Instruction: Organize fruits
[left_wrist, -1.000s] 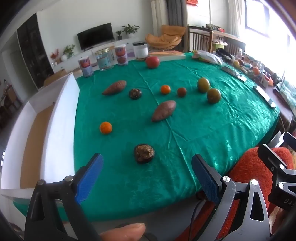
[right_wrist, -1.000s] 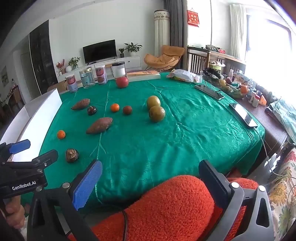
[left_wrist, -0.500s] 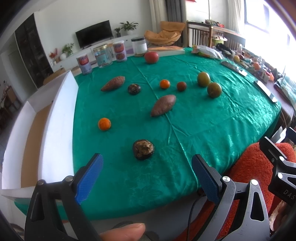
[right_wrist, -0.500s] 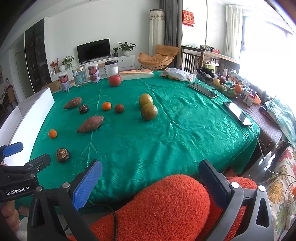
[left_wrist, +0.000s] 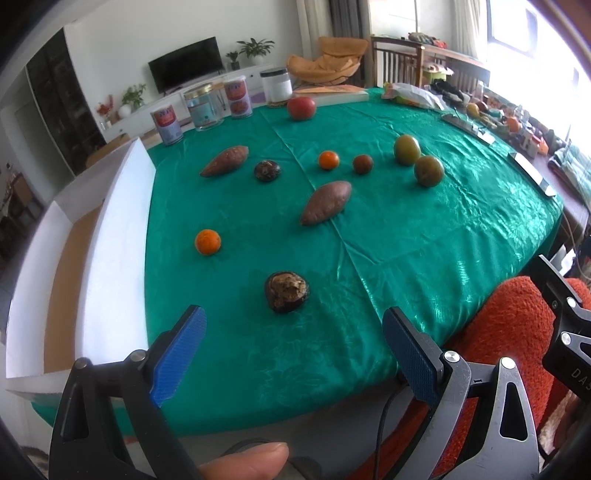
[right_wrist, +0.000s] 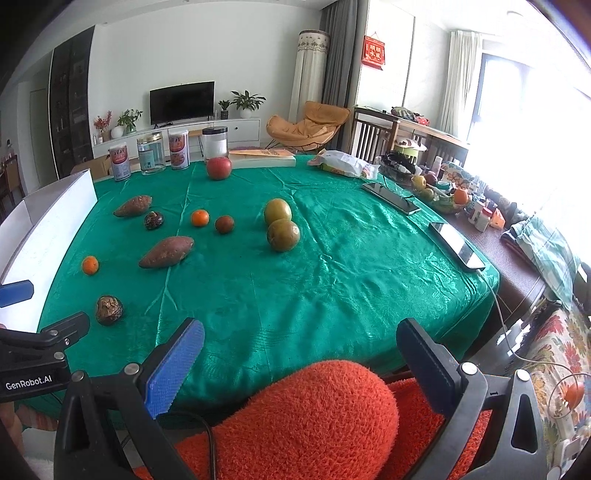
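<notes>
left hand-held gripper spread wide, wrinkled dark fruit

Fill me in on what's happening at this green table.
A person holds a gripper in each hand; both the left gripper and right gripper are open and hold nothing. Oranges, sweet potatoes and other produce lie scattered on the green tablecloth. The dark wrinkled fruit lies nearest the left gripper. The white box looks unfilled.

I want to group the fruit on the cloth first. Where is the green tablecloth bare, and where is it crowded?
Bare: the right half of the green tablecloth, between the two green-brown fruits and the phones along the right edge, plus the near strip before the open right tongs. Crowded: the left-centre, around the sweet potato, oranges and dark fruits, up to the white box.
</notes>
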